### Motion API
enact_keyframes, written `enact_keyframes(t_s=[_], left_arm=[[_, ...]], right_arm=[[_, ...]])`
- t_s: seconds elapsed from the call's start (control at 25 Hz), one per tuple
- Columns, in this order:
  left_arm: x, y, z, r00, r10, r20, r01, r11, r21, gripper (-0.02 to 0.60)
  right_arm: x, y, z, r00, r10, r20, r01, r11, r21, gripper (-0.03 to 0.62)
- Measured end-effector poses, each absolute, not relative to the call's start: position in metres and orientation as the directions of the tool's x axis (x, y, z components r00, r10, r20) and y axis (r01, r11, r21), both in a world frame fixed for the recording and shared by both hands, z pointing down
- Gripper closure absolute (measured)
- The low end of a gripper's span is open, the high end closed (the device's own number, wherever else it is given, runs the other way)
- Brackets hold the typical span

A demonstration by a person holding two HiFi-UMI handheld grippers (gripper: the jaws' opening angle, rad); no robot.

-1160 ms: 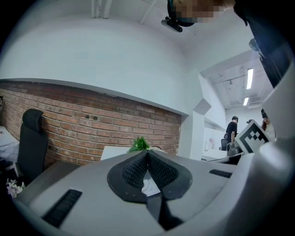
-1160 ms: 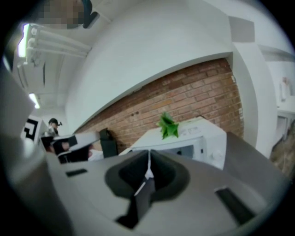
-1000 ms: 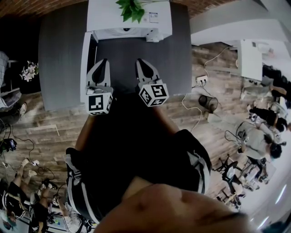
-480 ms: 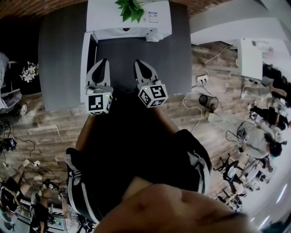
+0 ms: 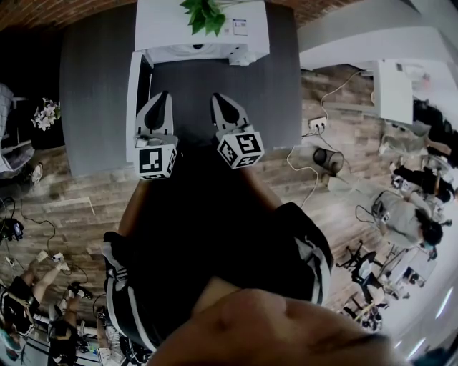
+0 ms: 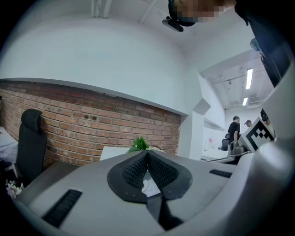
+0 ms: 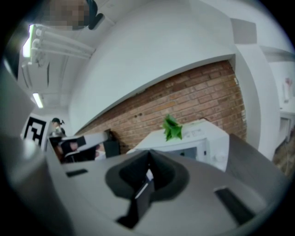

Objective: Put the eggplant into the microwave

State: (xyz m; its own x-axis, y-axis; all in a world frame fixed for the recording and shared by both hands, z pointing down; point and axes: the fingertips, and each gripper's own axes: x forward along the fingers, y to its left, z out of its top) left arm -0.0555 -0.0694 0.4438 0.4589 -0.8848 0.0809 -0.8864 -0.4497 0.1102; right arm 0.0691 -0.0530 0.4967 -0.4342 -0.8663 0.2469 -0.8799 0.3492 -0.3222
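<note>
Both left gripper point(image 5: 163, 100) and right gripper point(image 5: 219, 101) sit closed; microwave point(image 5: 179, 37) cropped.

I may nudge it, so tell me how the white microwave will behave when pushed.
The microwave is a broad, low box flat on the grey table, so it likely feels heavy and slides rather than tips. The leafy plant on top looks light and may wobble; its pot isn't visible.

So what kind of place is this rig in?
Probably an open-plan office or lab rather than a home kitchen: an exposed brick wall, a microwave on a big grey table, and several people seated at workstations to the right.
</note>
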Motion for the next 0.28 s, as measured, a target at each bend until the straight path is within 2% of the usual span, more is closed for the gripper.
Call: enact_keyframes(t_s=[0.28], left_arm=[[-0.0560, -0.0692, 0.4433, 0.458, -0.886, 0.074, -0.887, -0.449, 0.108, 0.546]], right_arm=[[0.0697, -0.0523, 0.4963, -0.434, -0.868, 0.243, -0.880, 0.350, -0.321, 0.562]])
